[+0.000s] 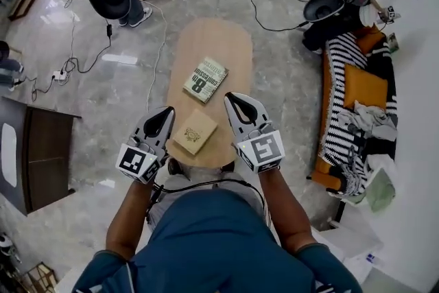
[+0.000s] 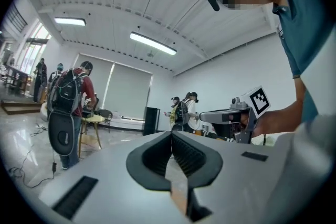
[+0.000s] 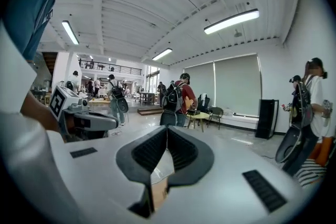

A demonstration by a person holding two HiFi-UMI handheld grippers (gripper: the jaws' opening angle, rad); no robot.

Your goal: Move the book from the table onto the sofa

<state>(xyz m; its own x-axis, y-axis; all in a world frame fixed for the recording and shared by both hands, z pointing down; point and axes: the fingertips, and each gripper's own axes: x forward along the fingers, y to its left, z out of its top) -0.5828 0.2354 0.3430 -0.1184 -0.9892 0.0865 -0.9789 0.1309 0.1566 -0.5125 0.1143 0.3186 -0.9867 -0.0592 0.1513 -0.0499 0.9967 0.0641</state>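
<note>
The left gripper (image 1: 164, 113) and right gripper (image 1: 232, 99) hover over the table (image 1: 206, 38) at its near end, fingers pressed together (empty), flanking the tan book (image 1: 195, 132), probably to grasp it

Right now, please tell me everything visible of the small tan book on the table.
The tan book is closed and lies flat, turned at an angle, near the close end of the oval wooden table. Its cover looks like plain brown card with a small dark emblem in the middle. A larger green-and-white book lies apart from it, farther along. Only the table appears to touch it.
</note>
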